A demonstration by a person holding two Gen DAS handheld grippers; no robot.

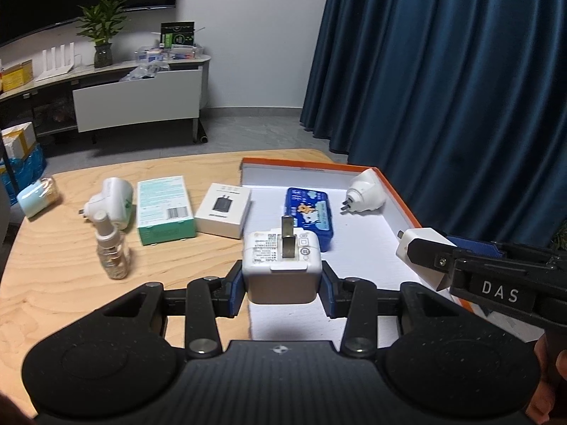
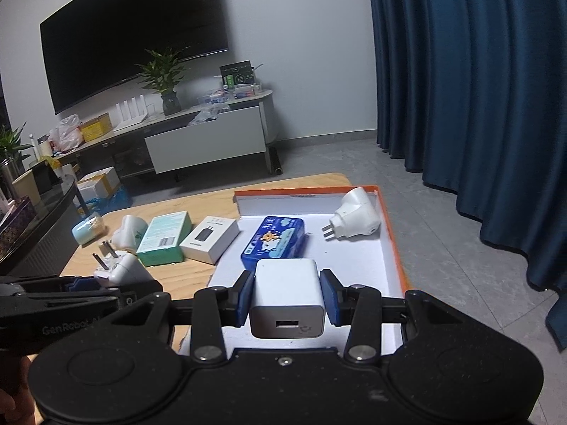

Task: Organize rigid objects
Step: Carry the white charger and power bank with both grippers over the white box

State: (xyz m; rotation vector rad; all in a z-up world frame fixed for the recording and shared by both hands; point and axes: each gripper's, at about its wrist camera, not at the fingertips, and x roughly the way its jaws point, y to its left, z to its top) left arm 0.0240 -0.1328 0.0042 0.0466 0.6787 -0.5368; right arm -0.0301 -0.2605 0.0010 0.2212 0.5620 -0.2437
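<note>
Going left to right on the wooden counter (image 1: 71, 294): there's a pale blue case (image 1: 35, 198) at the far left edge, then a white plug (image 1: 111, 203) lying on its side with a small clear bottle (image 1: 112, 251) standing just in front of it. Next comes a green box (image 1: 166, 209) and, right beside it, a white box (image 1: 224, 209) with a charger printed on the lid. After that is the tray (image 1: 312, 164), orange-rimmed with a white floor, holding a blue tin (image 1: 312, 209) near its left side and a second white plug (image 1: 365, 191) in the far right corner, prongs pointing left. The left hand-held gripper (image 1: 282, 285) is clamped on a white charger (image 1: 281, 269), prongs up, hanging over the tray's near left edge. The right hand-held gripper (image 2: 287, 299) is squeezing another white cube charger (image 2: 287, 299), its USB port facing the camera, also over the tray, just in front of the blue tin. Both blue pads press on the sides of their chargers, so neither charger is lying down anywhere yet.
</note>
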